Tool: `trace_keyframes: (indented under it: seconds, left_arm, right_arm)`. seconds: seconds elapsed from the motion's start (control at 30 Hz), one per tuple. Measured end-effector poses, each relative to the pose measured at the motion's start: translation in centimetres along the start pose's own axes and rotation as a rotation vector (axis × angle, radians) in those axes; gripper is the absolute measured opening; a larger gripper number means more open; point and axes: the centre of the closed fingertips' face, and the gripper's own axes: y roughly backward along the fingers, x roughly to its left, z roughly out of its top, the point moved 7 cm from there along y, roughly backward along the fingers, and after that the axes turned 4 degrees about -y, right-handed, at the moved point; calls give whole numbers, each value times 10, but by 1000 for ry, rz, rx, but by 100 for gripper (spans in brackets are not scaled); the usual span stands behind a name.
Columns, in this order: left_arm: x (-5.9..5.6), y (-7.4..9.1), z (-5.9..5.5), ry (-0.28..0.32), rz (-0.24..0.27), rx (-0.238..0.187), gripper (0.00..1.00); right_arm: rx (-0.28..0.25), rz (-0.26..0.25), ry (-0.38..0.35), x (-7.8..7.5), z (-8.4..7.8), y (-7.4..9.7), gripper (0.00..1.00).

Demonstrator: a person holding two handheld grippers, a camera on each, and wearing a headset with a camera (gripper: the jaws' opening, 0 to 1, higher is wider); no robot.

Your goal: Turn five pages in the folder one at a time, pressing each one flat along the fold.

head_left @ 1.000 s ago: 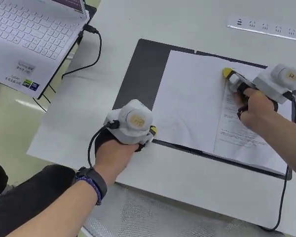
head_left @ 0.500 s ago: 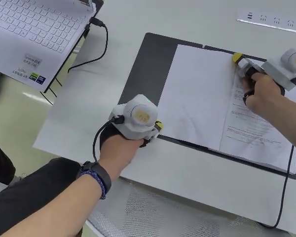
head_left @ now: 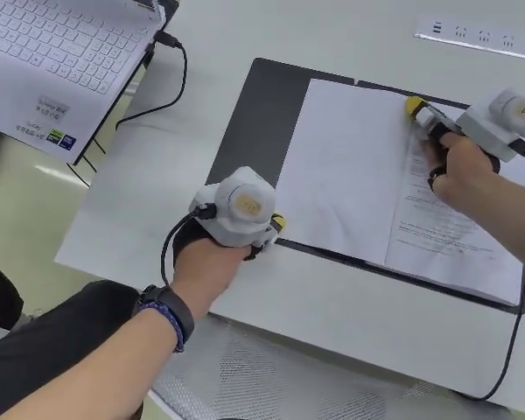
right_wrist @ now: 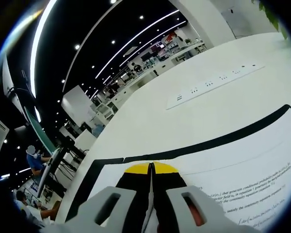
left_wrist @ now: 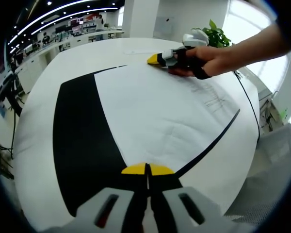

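Black folder (head_left: 249, 131) lies open flat on the white tabletop (head_left: 219, 44), cover side down, spread wide. On its left half there's a blank page (head_left: 346, 166) lying over, with a strip of bare black cover showing further left of it. On the right half is a printed page (head_left: 446, 236) with lines of small text, too small to read from the head view.

Left tongs (head_left: 274, 225) sit at the folder's near edge, right about where the bottom edge of the blank page meets the black cover. Its own view has the two yellow-tipped jaws pressed together, tips down against the folder. Whether they've got any paper nipped between them I can't tell.

Right tongs (head_left: 414, 107) are up at the folder's far edge, tips resting on the paper at the top end of the fold (head_left: 399, 197), jaws together there too. The hand holding them lies over the top of the printed page.

Off the folder's left side there's a white laptop (head_left: 61, 61) with a black cable (head_left: 173, 87) plugged into it that loops toward the folder's far left corner. Beyond the folder's far edge, well apart from it, a white power strip (head_left: 477, 39) lies on the tabletop.
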Motion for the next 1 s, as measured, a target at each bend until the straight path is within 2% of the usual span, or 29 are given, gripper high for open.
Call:
trace_keyframes:
  seconds: [0.17,0.5,0.53,0.6,0.73,0.87,1.0]
  left_arm:
    - [0,0,0,-1,-1,-1,0]
    - [0,1,0,-3,-1,-2,0]
    - [0,1,0,-2,-1,-3,0]
    - [0,1,0,-3,0,-4,0]
    - [0,1,0,1,1,-7,0]
    - [0,0,-1,-5,1,-8,0]
    - [-1,0,-1,-14,3,-7,0]
  right_arm:
    - [17,12,27,-7,-2,-5,0]
    - [31,24,70,-9,-12,2,0]
    - [31,26,73,2,-15,11,0]
    - [33,31,80,13,-19,21,0]
    - [43,42,107,23,-26,34,0]
    - [53,50,124,27,-33,42,0]
    - [45,57,109,27,-41,50,0]
